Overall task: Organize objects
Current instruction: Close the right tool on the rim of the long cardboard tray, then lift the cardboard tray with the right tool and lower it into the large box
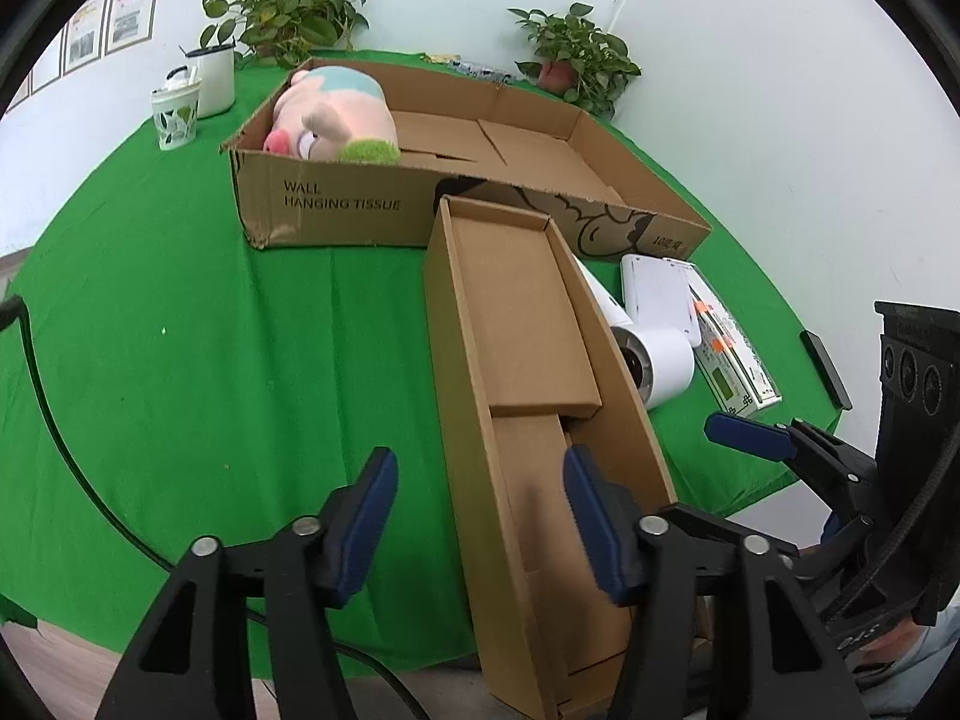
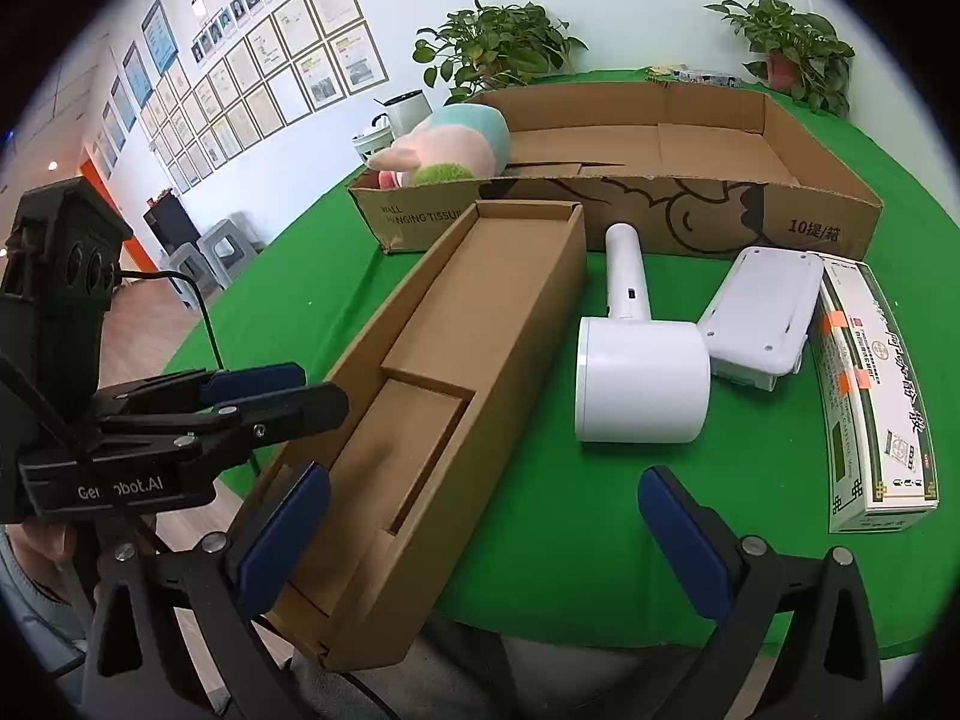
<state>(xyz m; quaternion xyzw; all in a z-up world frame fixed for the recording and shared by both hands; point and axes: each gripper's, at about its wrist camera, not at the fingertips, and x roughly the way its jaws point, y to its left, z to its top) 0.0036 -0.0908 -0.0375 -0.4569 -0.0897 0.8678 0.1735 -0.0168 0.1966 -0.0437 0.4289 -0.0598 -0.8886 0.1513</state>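
Observation:
A long narrow open cardboard box [image 1: 528,360] [image 2: 444,372] lies on the green table, its near end over the front edge. My left gripper [image 1: 480,516] is open, its jaws on either side of the box's left wall near that end. My right gripper [image 2: 480,540] is open, straddling the box's right wall at the near end. A white handheld device [image 2: 636,372] [image 1: 654,360] lies right of the box. A white flat gadget [image 2: 762,312] [image 1: 657,294] and a green-and-white carton [image 2: 870,396] [image 1: 732,354] lie further right.
A large shallow cardboard box [image 1: 336,204] [image 2: 810,222] stands behind, with a pink plush pig [image 1: 330,114] [image 2: 450,144] in its left end. Two mugs [image 1: 192,96] and potted plants [image 1: 288,6] stand at the back. A cable [image 1: 60,432] crosses the table's left.

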